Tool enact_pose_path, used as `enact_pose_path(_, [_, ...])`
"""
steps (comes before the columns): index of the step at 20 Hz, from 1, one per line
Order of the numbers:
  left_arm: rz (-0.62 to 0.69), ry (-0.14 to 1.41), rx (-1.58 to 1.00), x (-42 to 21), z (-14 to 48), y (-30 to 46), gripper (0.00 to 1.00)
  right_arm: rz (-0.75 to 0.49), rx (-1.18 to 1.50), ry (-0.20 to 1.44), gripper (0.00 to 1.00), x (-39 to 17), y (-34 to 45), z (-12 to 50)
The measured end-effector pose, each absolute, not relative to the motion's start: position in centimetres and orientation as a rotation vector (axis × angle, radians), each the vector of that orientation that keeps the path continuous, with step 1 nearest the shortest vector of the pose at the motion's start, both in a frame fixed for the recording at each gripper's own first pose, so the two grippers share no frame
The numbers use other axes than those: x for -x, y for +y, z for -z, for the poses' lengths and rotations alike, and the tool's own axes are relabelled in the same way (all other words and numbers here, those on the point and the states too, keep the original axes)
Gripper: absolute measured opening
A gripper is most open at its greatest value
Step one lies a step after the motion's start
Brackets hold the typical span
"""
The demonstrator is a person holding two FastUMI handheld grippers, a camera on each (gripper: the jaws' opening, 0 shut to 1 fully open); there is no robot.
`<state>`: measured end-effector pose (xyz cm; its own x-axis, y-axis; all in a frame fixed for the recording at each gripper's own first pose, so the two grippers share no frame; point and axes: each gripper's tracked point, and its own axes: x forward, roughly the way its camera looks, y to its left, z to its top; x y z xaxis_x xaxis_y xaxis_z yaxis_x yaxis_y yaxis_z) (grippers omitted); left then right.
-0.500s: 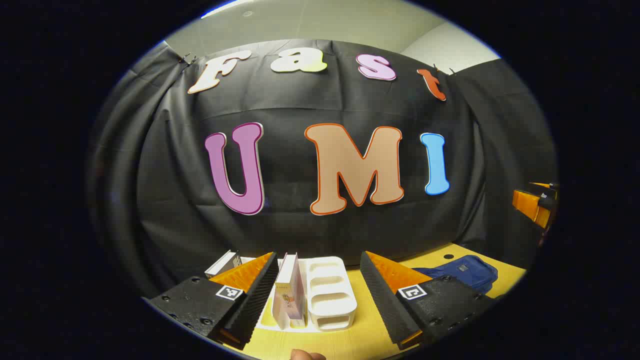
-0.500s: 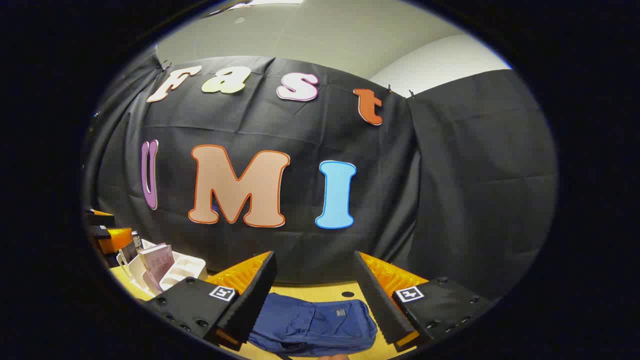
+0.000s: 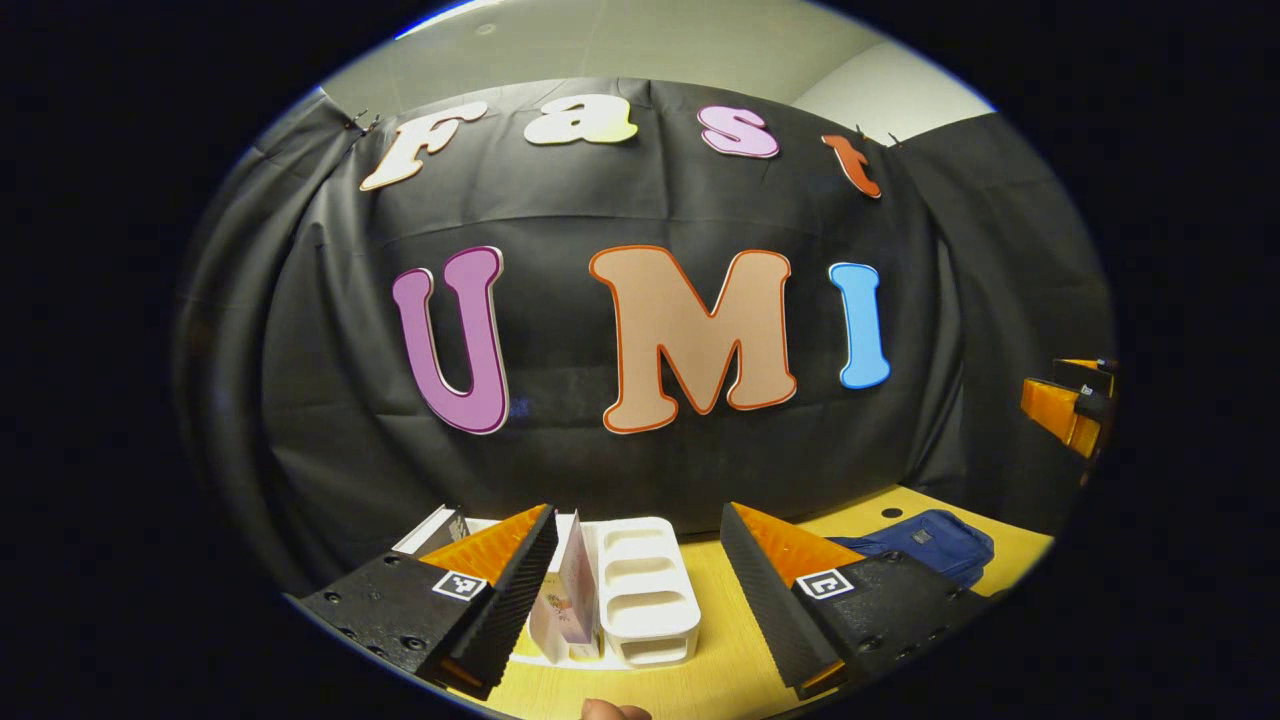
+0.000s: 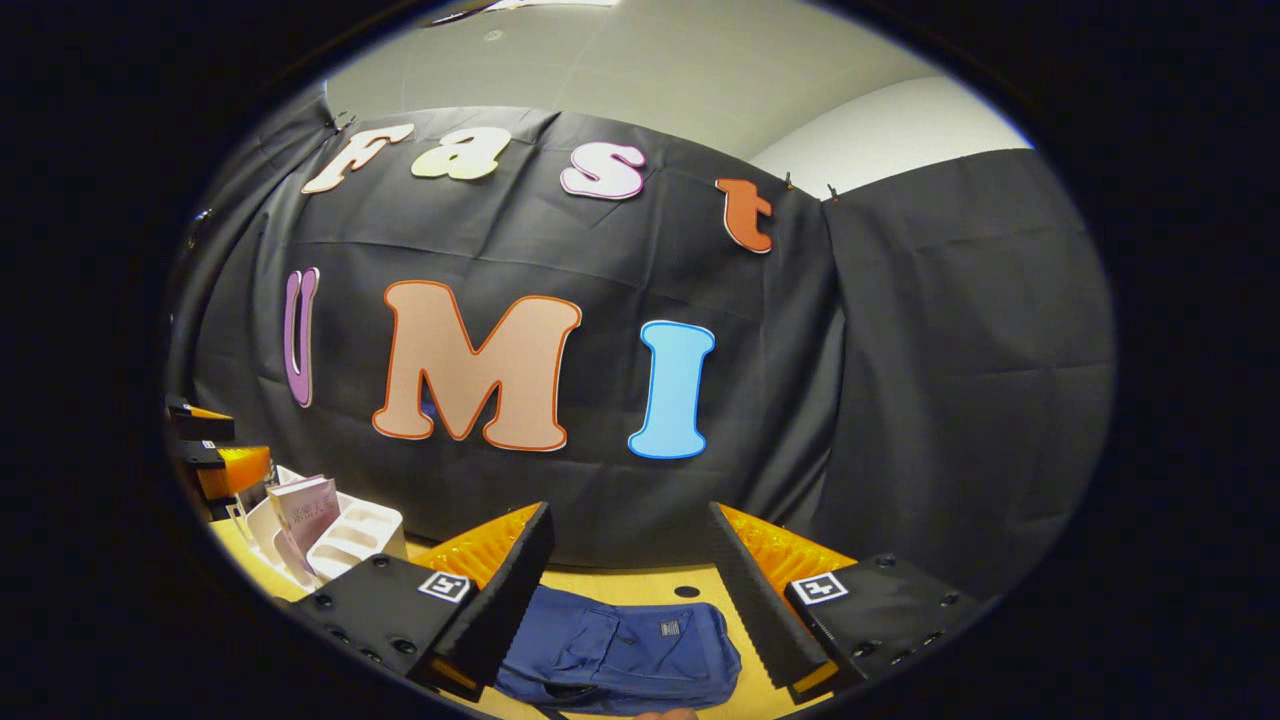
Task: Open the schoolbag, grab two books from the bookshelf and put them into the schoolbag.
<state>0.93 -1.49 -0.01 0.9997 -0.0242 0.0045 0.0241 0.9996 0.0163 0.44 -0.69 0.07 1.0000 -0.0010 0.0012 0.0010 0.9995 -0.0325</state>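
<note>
Both cameras are drifting slightly versus half a second ago. In the left gripper view the bookshelf (image 3: 640,590) and the upright book (image 3: 570,600) are sliding a bit left and lower between the fingers, so the left hand-held gripper (image 3: 640,590) is pulling back or re-aiming a little, not closing in. In the right gripper view the schoolbag (image 4: 620,650) is sitting slightly lower and smaller than before; same small retreat or tilt.

Left hand-held gripper: jaws spread wide, holding nothing. Right hand-held gripper (image 4: 630,590): jaws also wide apart, empty, hovering over the bag.

My read: the task is barely starting. The schoolbag is lying flat on the desk (image 4: 640,580) and looks unopened, though I cannot make out the zipper. No book is taken yet. The changes are alignment only, no contact anywhere.

What each view adds:
- Left gripper view is giving the shelf head-on: a white slotted rack, one book standing in the left slot, a second book (image 3: 440,528) leaning at the far left, partly behind the finger. The schoolbag is off to the right on the desk, well apart from the shelf. The other gripper is peeking in at the right edge.
- Right gripper view is giving the bag close up, front pocket facing up, directly below the open jaws. The shelf is at the far left, with the left gripper just beside it.
</note>
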Motion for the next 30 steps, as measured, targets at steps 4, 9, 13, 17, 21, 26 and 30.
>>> enact_pose_path(4, [0.018,0.003,-0.018,-0.9,0.3,-1.4,0.97,0.006,0.026,0.002,0.94,-0.6,-0.8,0.2])
enact_pose_path(9, [-0.003,0.011,-0.020,-1.0,0.5,-0.8,0.96,-0.038,0.019,0.019,0.94,-1.0,0.3,0.8])
enact_pose_path(13, [-0.022,0.012,-0.025,-1.0,0.5,-0.1,0.96,-0.231,0.123,0.148,0.96,-1.5,4.4,4.5])
enact_pose_path(17, [-0.049,0.014,-0.035,-0.9,0.6,1.0,0.96,-0.386,0.326,0.201,0.94,-2.0,8.3,8.0])
enact_pose_path(21, [-0.087,0.032,-0.036,-0.7,1.2,2.4,0.97,-0.540,0.479,0.252,0.97,-2.6,12.4,12.4])
enact_pose_path(26, [-0.139,0.035,-0.041,0.2,1.3,4.2,0.97,-0.722,0.707,0.392,1.00,-1.7,14.7,20.5])
enact_pose_path(30, [-0.181,0.052,-0.036,1.0,1.7,5.5,0.97,-0.810,0.875,0.498,0.98,-1.2,15.0,26.0])
